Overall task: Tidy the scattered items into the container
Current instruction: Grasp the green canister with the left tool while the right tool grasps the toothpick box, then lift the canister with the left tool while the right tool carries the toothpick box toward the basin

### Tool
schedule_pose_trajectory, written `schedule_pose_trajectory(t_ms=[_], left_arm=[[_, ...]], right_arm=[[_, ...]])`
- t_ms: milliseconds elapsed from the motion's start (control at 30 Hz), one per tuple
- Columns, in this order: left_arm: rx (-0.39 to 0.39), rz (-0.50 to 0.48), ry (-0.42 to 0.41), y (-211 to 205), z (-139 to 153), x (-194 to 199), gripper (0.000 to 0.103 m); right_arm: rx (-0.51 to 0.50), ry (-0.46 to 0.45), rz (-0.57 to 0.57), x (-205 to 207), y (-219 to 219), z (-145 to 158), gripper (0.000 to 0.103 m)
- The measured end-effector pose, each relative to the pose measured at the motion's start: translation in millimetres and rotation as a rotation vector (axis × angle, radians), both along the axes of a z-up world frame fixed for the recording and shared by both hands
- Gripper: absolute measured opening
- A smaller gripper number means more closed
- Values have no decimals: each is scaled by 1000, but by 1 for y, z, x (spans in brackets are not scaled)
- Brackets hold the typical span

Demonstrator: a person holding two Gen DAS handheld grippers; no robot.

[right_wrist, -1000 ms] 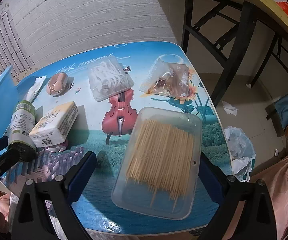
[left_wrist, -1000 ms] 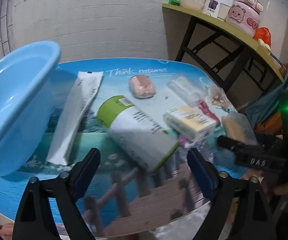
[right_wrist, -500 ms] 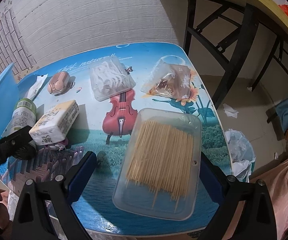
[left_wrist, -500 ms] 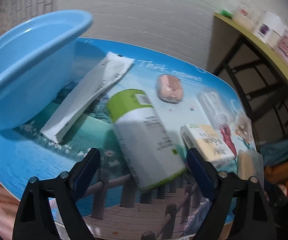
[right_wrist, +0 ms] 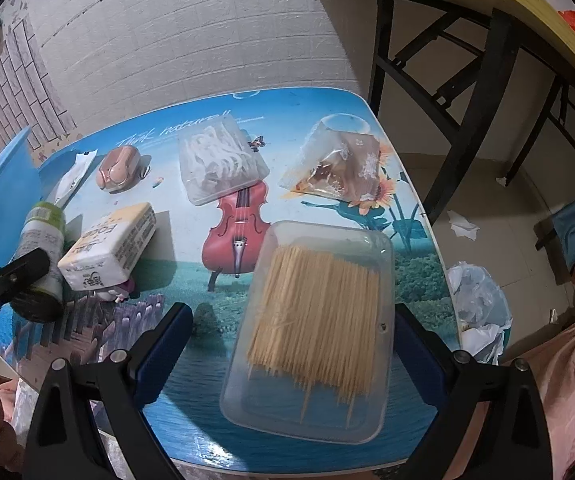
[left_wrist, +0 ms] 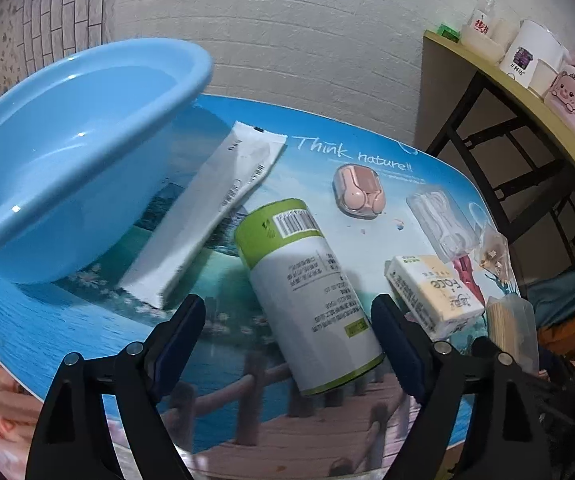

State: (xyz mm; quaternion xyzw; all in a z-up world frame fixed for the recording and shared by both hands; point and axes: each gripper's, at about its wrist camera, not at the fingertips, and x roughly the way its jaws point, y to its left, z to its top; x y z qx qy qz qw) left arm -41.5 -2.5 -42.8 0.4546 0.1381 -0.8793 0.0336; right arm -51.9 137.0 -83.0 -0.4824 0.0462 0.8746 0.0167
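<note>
Left claw (left_wrist: 289,336) rolled since earlier frame; jaws opening, straddling canister (left_wrist: 307,292), untouched, long axis toward basin (left_wrist: 67,160). Right claw (right_wrist: 287,344) open.

My left claw (left_wrist: 289,340) and right claw (right_wrist: 289,348): matte black angular arms, dark blue finger pads (left_wrist: 179,334), silver pivot screws on each arm.

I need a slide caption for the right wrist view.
Open right gripper poised over clear box of wooden skewers on picture-printed table.
</note>
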Motion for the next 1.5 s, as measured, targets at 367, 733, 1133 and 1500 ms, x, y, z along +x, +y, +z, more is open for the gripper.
schedule_pose_trajectory(t_ms=[367, 733, 1133, 1500], left_arm=[[30, 22, -53, 16, -10, -13, 89], [-95, 11, 1, 36, -12, -17, 62], [-65, -78, 33, 32, -10, -5, 44], [-117, -151, 96, 37, 4, 8, 43]], right_arm=[[14, 14, 9, 3, -1, 0, 92], [43, 30, -1, 6, 1, 2, 74], [34, 20, 20, 10, 4, 5, 63], [28, 8, 24, 15, -4, 8, 62]])
